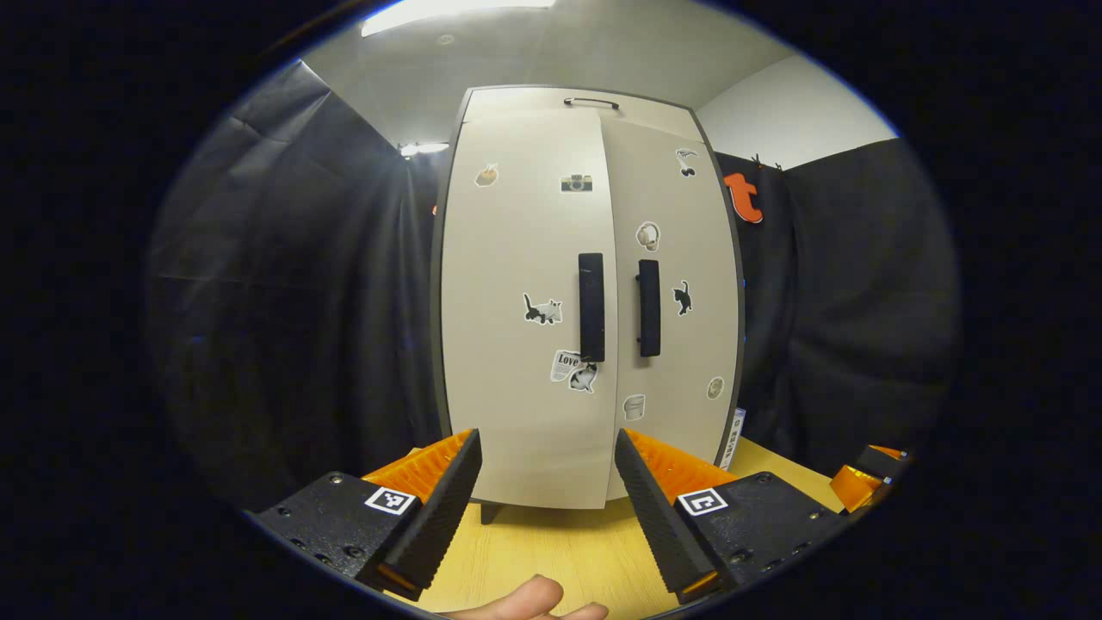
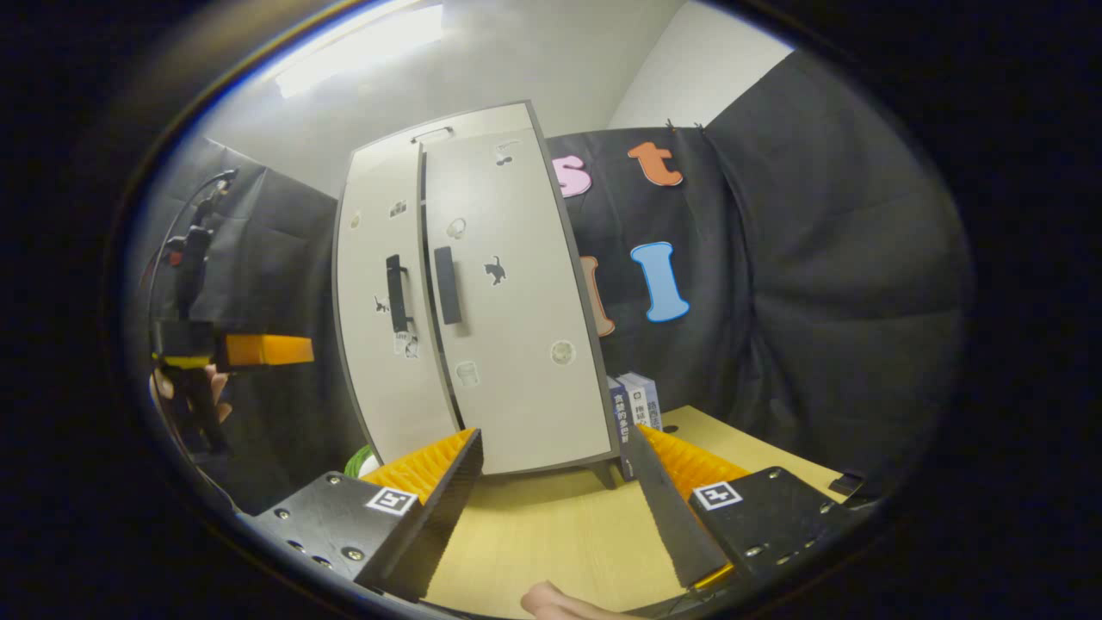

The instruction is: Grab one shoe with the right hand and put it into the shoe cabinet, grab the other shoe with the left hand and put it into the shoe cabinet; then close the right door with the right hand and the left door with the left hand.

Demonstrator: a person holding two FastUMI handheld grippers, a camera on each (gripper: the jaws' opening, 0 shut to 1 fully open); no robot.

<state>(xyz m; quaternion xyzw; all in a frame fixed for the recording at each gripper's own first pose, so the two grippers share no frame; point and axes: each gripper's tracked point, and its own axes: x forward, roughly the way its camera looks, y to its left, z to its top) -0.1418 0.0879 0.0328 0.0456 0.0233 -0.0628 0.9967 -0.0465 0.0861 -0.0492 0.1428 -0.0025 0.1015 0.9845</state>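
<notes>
Smooth wooden table bears shut, flat-doored shoe cabinet; both grippers' jaws released.

Closed shoe cabinet beyond gaping right hand-held gripper

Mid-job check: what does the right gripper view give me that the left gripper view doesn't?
Right gripper view: the left tool held up to the left of the cabinet, and a green thing low at the cabinet's left. Left gripper view: the right tool, low on the right. Both: the cabinet, looking shut, standing on the table.
</notes>
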